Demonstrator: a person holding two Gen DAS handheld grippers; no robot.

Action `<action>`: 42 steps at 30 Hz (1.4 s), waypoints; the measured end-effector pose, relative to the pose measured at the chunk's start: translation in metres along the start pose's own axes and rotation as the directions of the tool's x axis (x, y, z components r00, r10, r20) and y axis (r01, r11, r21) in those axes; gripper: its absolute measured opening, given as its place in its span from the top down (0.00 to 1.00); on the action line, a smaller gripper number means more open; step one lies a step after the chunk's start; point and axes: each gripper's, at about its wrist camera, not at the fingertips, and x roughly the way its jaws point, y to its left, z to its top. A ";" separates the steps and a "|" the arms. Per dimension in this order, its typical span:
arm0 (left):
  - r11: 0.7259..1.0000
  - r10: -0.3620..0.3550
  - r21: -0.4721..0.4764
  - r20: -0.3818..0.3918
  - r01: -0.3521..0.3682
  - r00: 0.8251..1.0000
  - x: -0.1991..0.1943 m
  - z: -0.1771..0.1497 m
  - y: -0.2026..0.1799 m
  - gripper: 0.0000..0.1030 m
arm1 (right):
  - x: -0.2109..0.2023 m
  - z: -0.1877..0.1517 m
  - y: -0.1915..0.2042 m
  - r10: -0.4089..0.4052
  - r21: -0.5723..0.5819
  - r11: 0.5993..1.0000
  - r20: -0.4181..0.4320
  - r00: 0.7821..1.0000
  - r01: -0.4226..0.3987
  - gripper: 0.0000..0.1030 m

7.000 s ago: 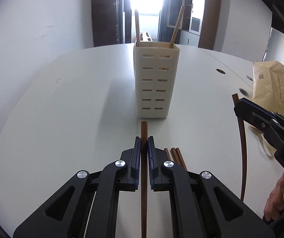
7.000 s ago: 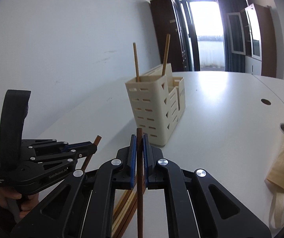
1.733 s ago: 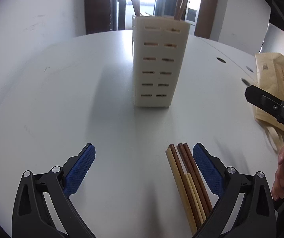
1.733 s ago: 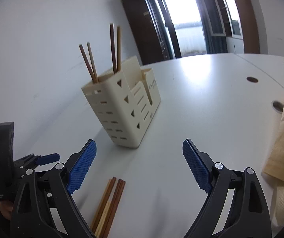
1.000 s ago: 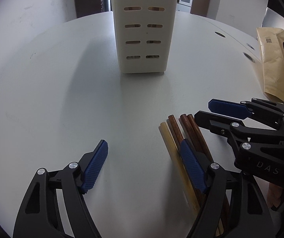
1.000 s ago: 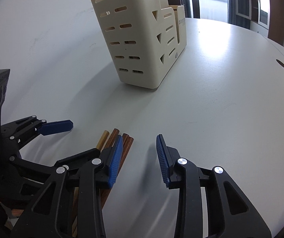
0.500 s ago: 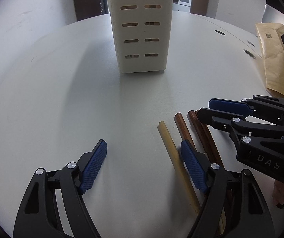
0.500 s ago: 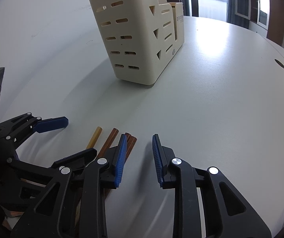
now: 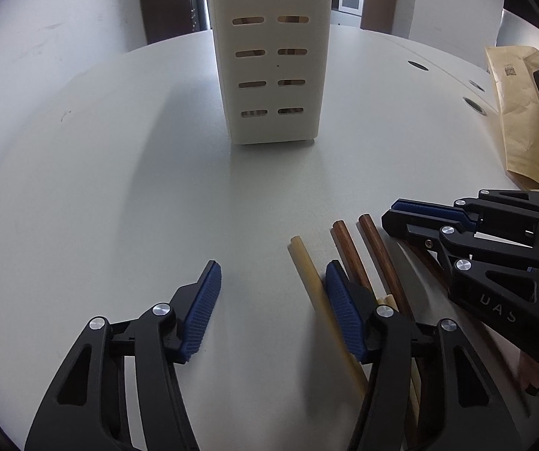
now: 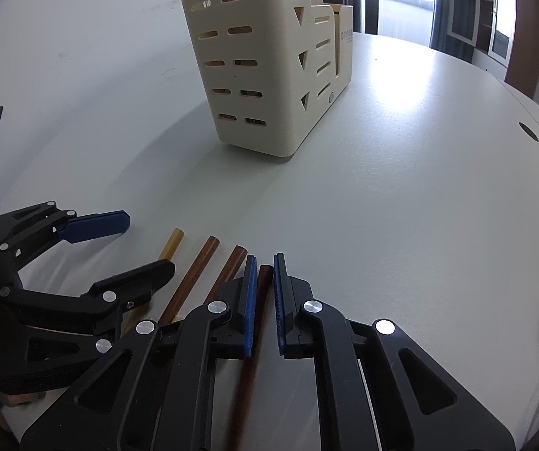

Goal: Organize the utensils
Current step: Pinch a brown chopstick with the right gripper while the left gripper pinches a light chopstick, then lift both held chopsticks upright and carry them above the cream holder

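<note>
A cream slotted utensil holder (image 9: pixel 273 64) (image 10: pixel 254 75) stands upright on the white table, with chopsticks showing through its slots. In front of it several loose chopsticks lie fanned out. My left gripper (image 9: pixel 272 267) (image 10: pixel 149 244) is low over the table and its jaws are closing. The pale chopstick (image 9: pixel 303 263) (image 10: pixel 173 242) lies between them against the right pad, and the left pad is apart from it. Two brown chopsticks (image 9: pixel 344 244) (image 10: pixel 201 263) lie just right of it. My right gripper (image 10: pixel 264 263) (image 9: pixel 389 216) is shut on the darkest chopstick (image 10: pixel 263 282), the rightmost one.
A brown paper bag (image 9: pixel 521 120) lies at the table's right side. Round cable holes (image 9: pixel 418 64) (image 10: pixel 527 131) sit in the tabletop beyond it. A white wall runs along the left, and bare table (image 9: pixel 119 188) spreads left of the holder.
The right jaws have come together on the dark chopstick. The left jaws have narrowed around the pale one. The chopsticks have spread apart from a tight bundle.
</note>
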 end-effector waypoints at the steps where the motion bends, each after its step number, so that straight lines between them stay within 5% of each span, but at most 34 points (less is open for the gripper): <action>1: 1.000 0.001 -0.001 0.000 -0.001 1.000 0.000 0.001 0.001 0.52 | 0.000 0.000 0.000 0.000 0.000 1.000 0.000 1.000 0.000 0.91; 10: 1.000 -0.007 -0.022 -0.006 0.007 1.000 0.002 0.007 0.010 0.88 | 0.003 0.002 0.003 -0.013 -0.010 1.000 -0.001 1.000 0.013 0.91; 17: 0.994 -0.066 -0.090 -0.011 0.065 0.998 0.002 0.007 0.025 0.94 | 0.003 0.004 0.000 0.002 0.017 1.000 0.009 1.000 -0.002 0.92; 23: 0.991 -0.086 -0.100 0.029 0.088 0.996 -0.017 0.012 0.028 0.94 | -0.035 0.008 -0.010 0.062 0.039 0.997 0.114 0.992 -0.067 0.92; 30: 0.987 -0.115 -0.094 0.184 0.134 0.976 -0.088 0.039 0.030 0.94 | -0.126 0.027 -0.019 0.124 0.039 0.988 0.381 0.916 -0.150 0.92; 39: 0.987 -0.129 -0.040 0.372 0.154 0.919 -0.176 0.058 0.020 0.95 | -0.205 0.045 -0.015 0.147 -0.017 0.986 0.572 0.807 -0.167 0.92; 42: 0.987 -0.137 -0.018 0.417 0.159 0.898 -0.197 0.062 0.016 0.95 | -0.220 0.050 -0.005 0.161 -0.050 0.985 0.592 0.790 -0.163 0.92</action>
